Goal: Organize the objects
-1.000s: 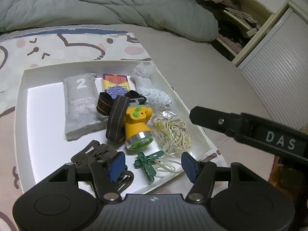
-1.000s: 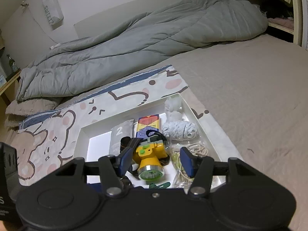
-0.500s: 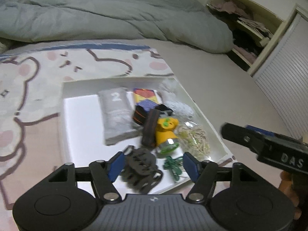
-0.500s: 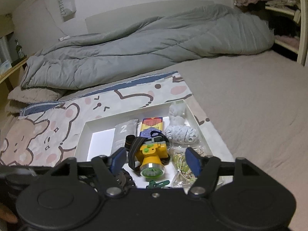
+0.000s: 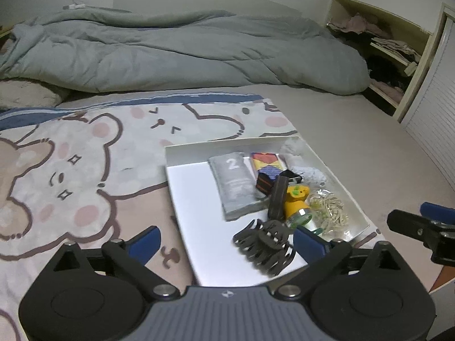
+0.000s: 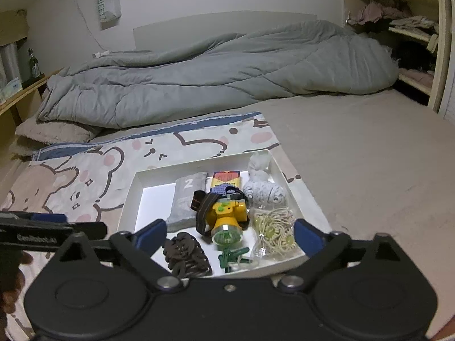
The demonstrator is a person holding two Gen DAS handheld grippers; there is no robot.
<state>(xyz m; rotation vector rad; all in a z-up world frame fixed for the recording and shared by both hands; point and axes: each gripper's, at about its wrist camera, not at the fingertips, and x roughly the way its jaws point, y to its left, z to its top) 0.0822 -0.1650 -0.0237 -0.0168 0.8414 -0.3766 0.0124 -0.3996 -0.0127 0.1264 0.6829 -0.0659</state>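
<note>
With every visible item already in the white tray (image 6: 284, 174) on the bed, both the left gripper (image 5: 226, 240) and right gripper (image 6: 229, 231) have just opened wide, holding nothing, so little seems left.

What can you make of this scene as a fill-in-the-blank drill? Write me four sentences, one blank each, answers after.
1. The grey pouch in the white tray bears the number ____.
2. The headlamp has a ____ body.
3. The tray rests on a blanket printed with cartoon ____.
4. The clothespin near the tray's front edge is ____ in colour.

Answers: 2; yellow; bears; green
</note>
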